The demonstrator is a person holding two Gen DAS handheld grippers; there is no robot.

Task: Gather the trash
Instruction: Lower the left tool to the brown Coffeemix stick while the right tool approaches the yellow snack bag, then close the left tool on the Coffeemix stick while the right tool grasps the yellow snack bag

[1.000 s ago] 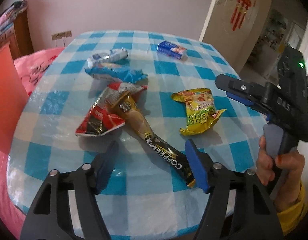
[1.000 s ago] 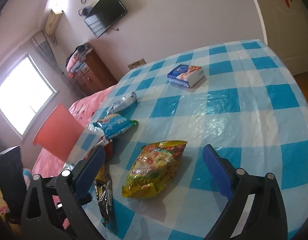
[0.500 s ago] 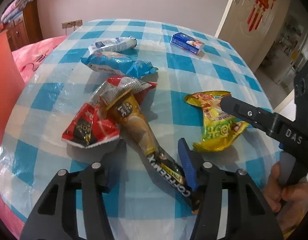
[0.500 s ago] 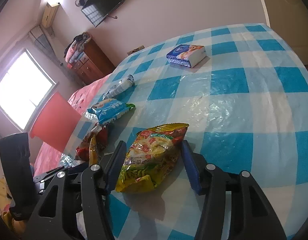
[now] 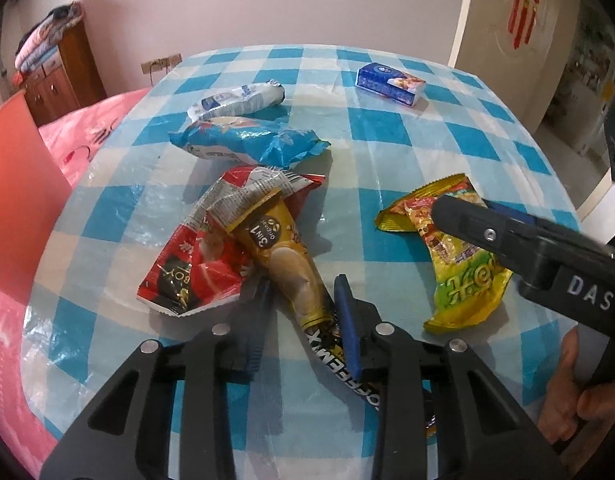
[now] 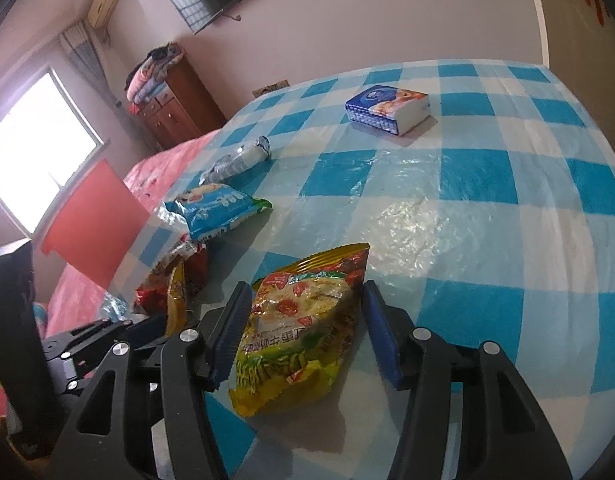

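Note:
On the blue-checked table a gold and black coffee-mix sachet lies between the fingers of my left gripper. Its jaws are closing, with the pads right at the sachet's edges and a sliver of gap on each side. A yellow noodle packet sits flat on the cloth with my right gripper shut on its two sides. In the left wrist view the same packet lies partly under the right gripper. A torn red wrapper overlaps the sachet's top.
Farther back lie a blue snack bag, a white and blue wrapper and a tissue pack. A red panel and a pink bed flank the table's left edge. A hand holds the right gripper's handle.
Both grippers came down and forward onto the table. The left jaws narrowed around the coffee sachet. The right jaws closed from wide apart onto the yellow packet.

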